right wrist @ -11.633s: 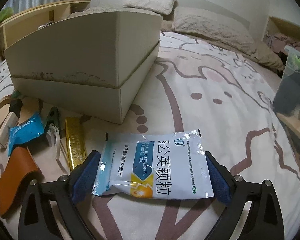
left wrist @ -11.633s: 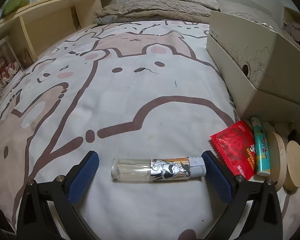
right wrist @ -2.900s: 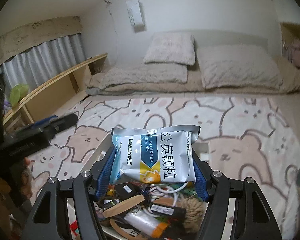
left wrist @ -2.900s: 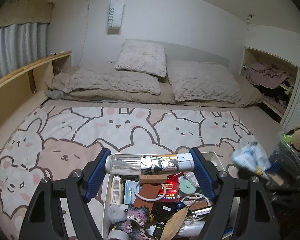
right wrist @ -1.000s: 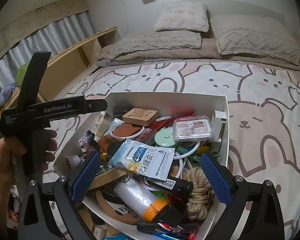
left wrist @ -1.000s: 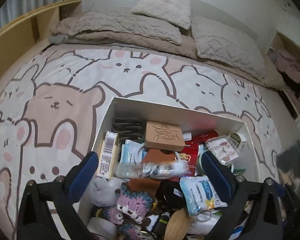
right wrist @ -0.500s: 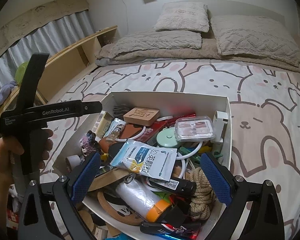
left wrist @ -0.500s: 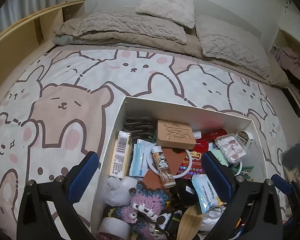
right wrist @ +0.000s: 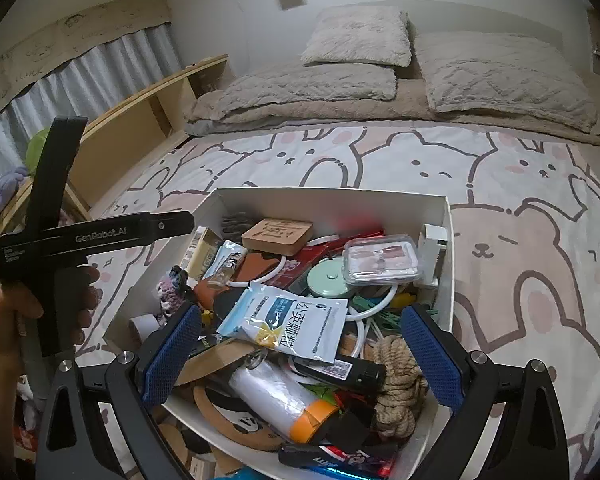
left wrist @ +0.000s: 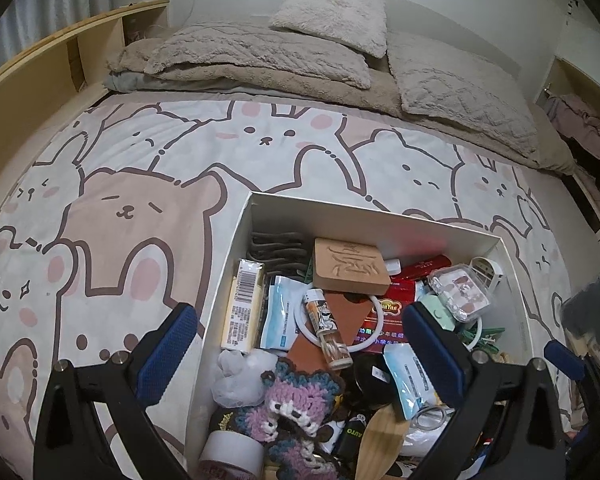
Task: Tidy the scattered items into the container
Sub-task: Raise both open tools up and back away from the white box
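Both our tools are empty now and spread wide over the white box (left wrist: 236, 248) on the bed (left wrist: 112, 208). A few seconds back the left tool (left wrist: 300, 354) was clamped on the little clear bottle (left wrist: 327, 327) and the right tool (right wrist: 300, 356) on the medicine sachet (right wrist: 290, 322). Now the bottle lies on the brown pouch inside the box, angled across the white ring. The sachet sits on top of the pile, next to the mint round case (right wrist: 327, 282). Since half a second ago, basically nothing in the box has shifted.
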A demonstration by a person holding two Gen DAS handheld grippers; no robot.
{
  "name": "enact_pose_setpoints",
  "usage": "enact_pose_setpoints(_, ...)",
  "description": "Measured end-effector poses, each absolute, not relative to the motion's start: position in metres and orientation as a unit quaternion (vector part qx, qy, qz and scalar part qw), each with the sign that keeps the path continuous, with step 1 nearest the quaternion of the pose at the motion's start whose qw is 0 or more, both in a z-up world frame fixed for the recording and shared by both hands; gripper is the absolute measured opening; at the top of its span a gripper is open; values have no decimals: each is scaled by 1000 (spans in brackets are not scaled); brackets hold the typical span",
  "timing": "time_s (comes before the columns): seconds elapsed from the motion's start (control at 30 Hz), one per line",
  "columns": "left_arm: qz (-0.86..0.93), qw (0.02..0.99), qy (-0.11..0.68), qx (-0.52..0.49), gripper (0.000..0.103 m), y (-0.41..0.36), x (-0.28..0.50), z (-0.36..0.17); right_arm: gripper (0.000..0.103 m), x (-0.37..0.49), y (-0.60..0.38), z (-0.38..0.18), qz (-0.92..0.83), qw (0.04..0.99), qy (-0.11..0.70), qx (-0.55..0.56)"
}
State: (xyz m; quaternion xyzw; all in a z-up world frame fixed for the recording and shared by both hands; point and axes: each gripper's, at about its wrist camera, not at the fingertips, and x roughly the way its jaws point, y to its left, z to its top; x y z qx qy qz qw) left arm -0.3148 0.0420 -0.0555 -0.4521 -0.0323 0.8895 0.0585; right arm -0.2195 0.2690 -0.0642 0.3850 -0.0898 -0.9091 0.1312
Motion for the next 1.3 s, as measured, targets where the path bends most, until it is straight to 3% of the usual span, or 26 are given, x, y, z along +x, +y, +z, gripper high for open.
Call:
enact_pose_setpoints(0.73,904,96,-20,-417,103,41,-274,-23,100,-193,270,-29,-925,101,-82,358)
enact_pose_setpoints(1.3,927,144,18,-347,103,21,-200,22,100,-140,269,11,-950,75,-60,296)
